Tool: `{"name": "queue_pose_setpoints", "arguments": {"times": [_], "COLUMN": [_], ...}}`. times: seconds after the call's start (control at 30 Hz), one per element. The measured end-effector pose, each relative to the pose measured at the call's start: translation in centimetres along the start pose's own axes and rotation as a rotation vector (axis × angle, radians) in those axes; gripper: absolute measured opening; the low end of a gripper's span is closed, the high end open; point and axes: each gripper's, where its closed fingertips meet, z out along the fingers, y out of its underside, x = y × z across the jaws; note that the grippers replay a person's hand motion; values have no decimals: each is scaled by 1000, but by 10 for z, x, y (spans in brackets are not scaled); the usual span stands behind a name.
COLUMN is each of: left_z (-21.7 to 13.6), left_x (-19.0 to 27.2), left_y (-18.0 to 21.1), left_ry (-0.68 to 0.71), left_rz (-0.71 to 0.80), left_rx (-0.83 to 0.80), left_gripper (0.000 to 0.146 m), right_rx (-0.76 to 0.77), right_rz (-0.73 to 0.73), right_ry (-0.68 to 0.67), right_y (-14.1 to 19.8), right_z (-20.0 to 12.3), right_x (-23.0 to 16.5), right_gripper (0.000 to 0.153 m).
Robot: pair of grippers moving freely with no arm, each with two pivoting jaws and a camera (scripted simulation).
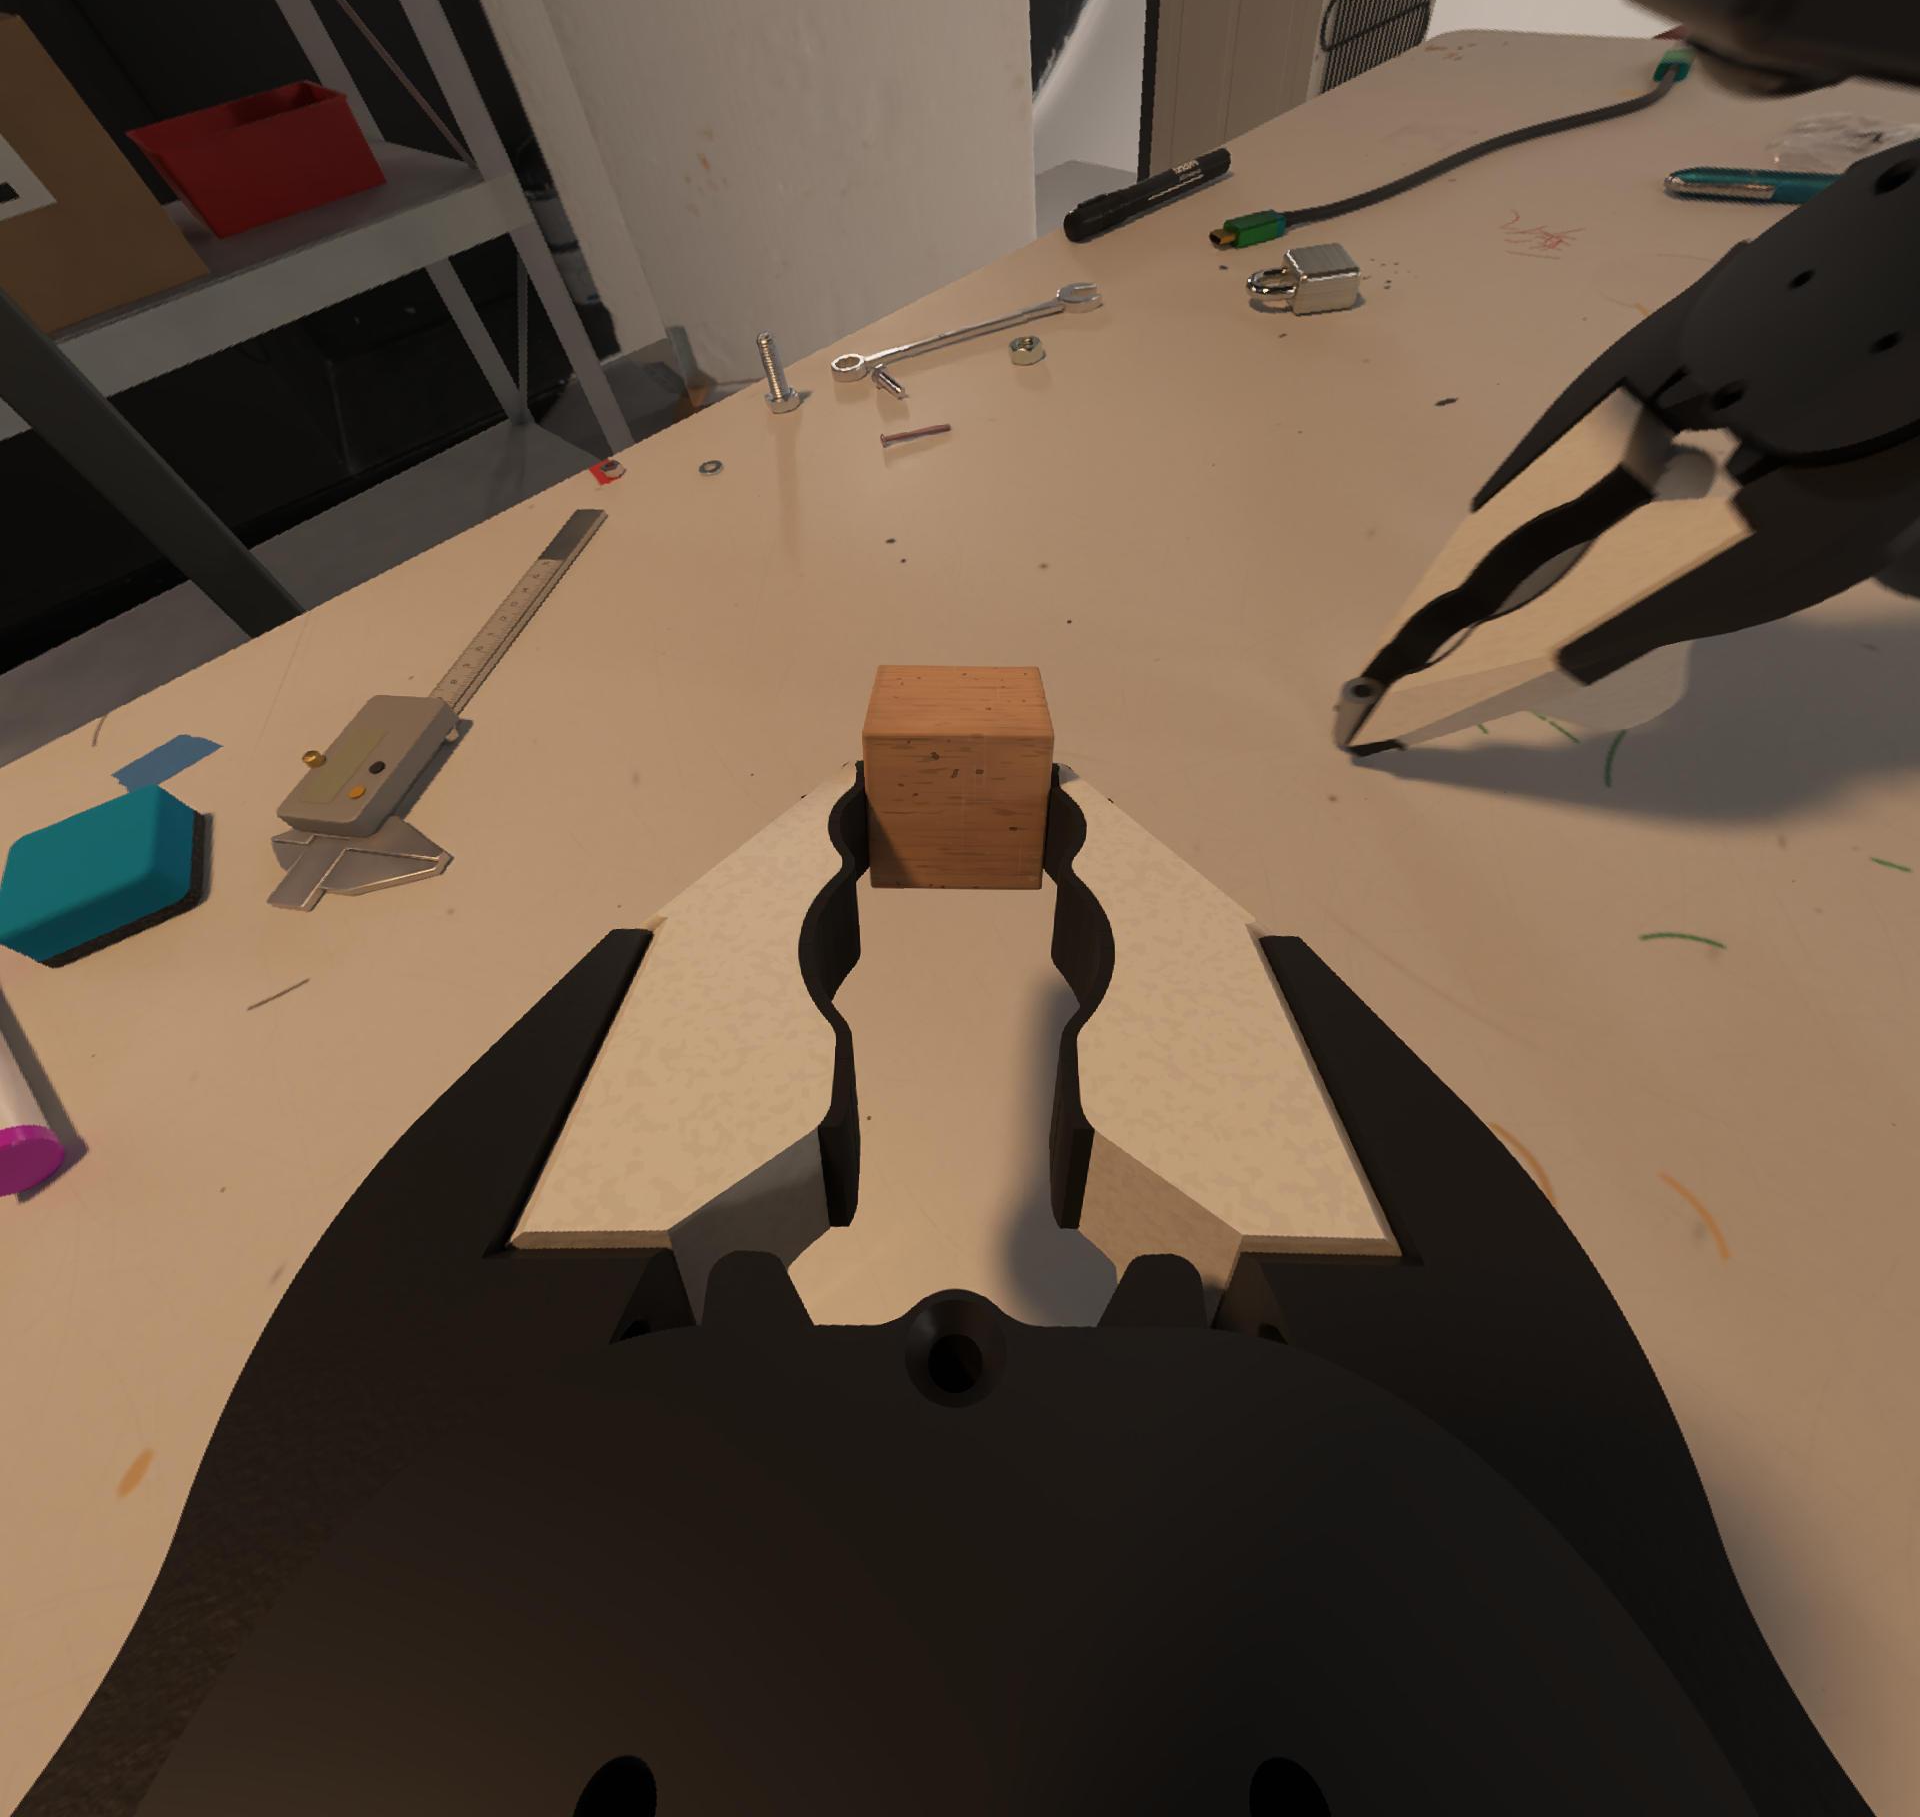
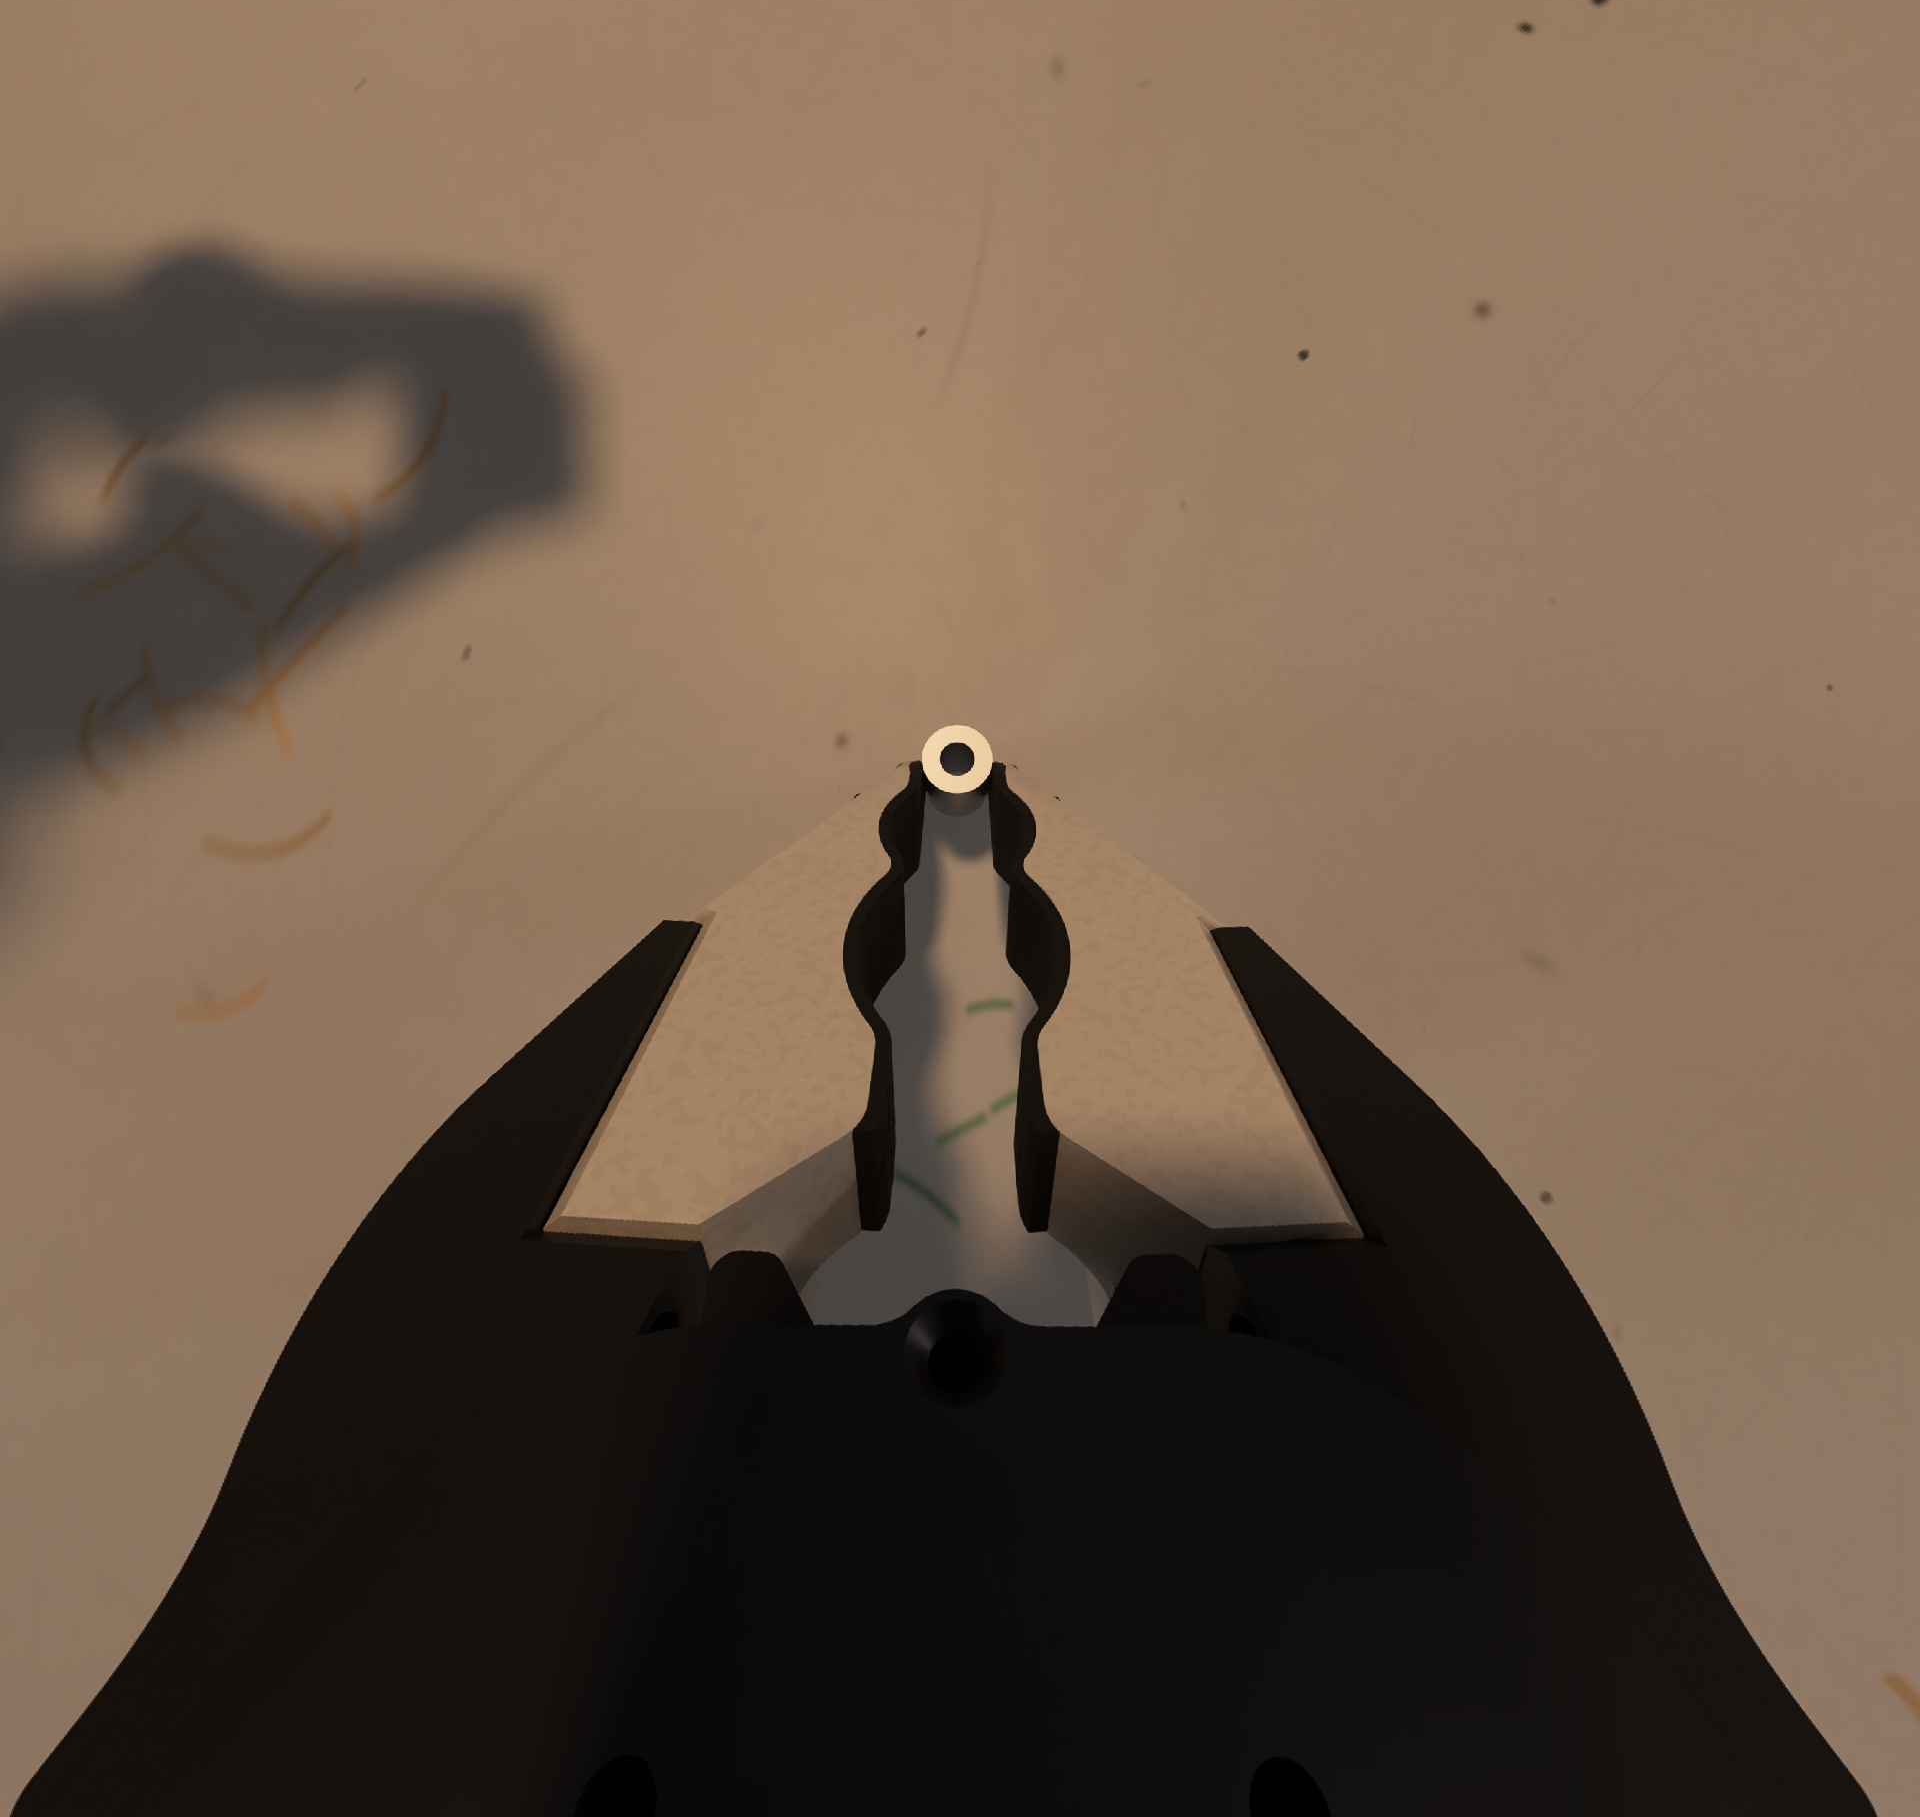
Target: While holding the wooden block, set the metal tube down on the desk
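Left tool (image 1: 956, 780) clamped on the light-brown wooden cube (image 1: 956, 775), above mid-counter (image 1: 1143, 541). Right tool (image 2: 957, 780) clamped on a short silver metal tube (image 2: 957, 759), low over the counter's right side.

Pink-capped marker (image 1: 26, 1123) cut by edge, metal tube (image 2: 957, 759) seemingly end-on

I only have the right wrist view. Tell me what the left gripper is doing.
Observer: The left gripper is shut on the wooden block, held above the desk.
Operator: Give me my tube's height from outside.
Observer: The metal tube sits at your right gripper's tips, which are nearly touching the desk.
Operator: Report anything close to my drop spot.
Observer: Only green scribbles; the padlock and wrench lie farther off.
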Motion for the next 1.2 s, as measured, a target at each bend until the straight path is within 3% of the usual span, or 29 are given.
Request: {"name": "queue_pose_setpoints", "arguments": {"times": [0.2, 0.43, 0.63, 0.73, 0.83, 1.0, 1.1, 1.2], "left_z": [0, 2, 3, 5, 6, 8, 10, 12], "left_x": [1, 2, 4, 6, 6, 7, 9, 10], "left_y": [0, 1, 2, 3, 5, 5, 5, 6], "left_ry": [2, 0, 13, 16, 17, 23, 31, 30], "left_rz": [2, 11, -1, 4, 6, 4, 11, 20], "left_rx": [0, -10, -9, -16, -22, -26, -29, -36], "left_gripper": [32, 32, 32, 32, 32, 32, 32, 32], "right_rx": [-20, -36, -13, 17, 65, 35, 31, 31], "right_rz": [-86, -170, -140, -116, -64, 105, 162, 131], "right_ry": [-65, -113, -140, -139, -122, 23, 34, 48], "right_y": [30, 37, 35, 35, 43, 81, 87, 85], "right_z": [-25, -26, -26, -36, -59, -92, -94, -86], "right_x": [1, -15, -19, -15, 5, 67, 73, 68], "right_gripper": [12, 12, 12, 22, 24, 22, 20, 19]}}
